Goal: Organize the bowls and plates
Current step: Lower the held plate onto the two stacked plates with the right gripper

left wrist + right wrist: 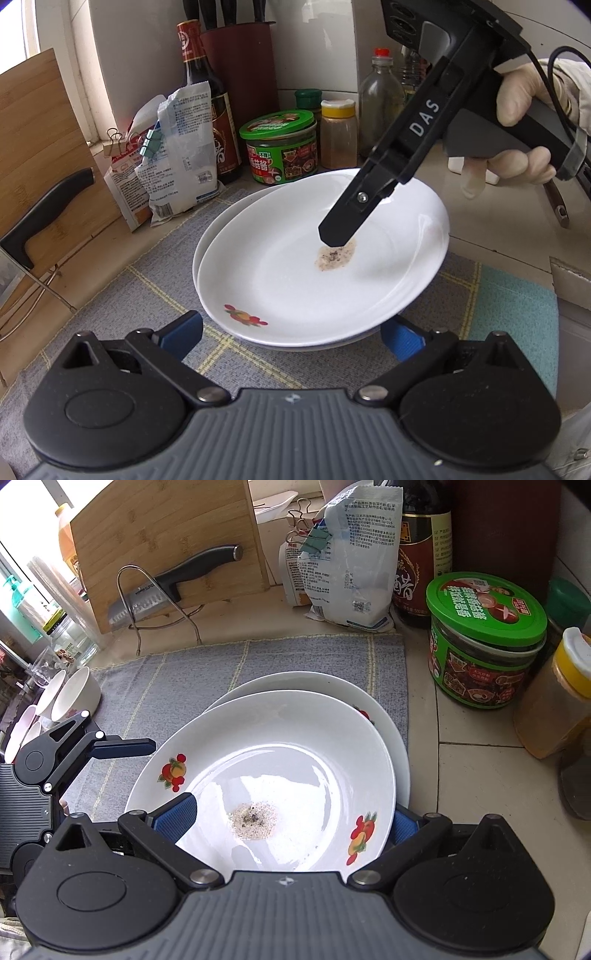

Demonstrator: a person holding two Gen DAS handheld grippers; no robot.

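Observation:
A white plate with fruit prints and a crumb stain [295, 266] [280, 760] lies tilted on a second white plate [207, 236] [332, 683] on the grey mat. My right gripper [291, 819] has its jaws wide; one finger [340, 221] is over the plate's inside, the other finger [402, 823] under its rim, and whether they clamp the rim does not show. My left gripper [291, 332] is open and empty, level with the plates' near edge. Two small white bowls [70, 698] sit at the mat's far left.
A green-lidded jar [280, 147], sauce bottle [207, 99], spice jars [338, 133] and clipped bags [173, 155] stand behind the plates. A cutting board [40, 147] and knife [173, 583] on a wire rack are left. Glass jars [70, 642] stand by the bowls.

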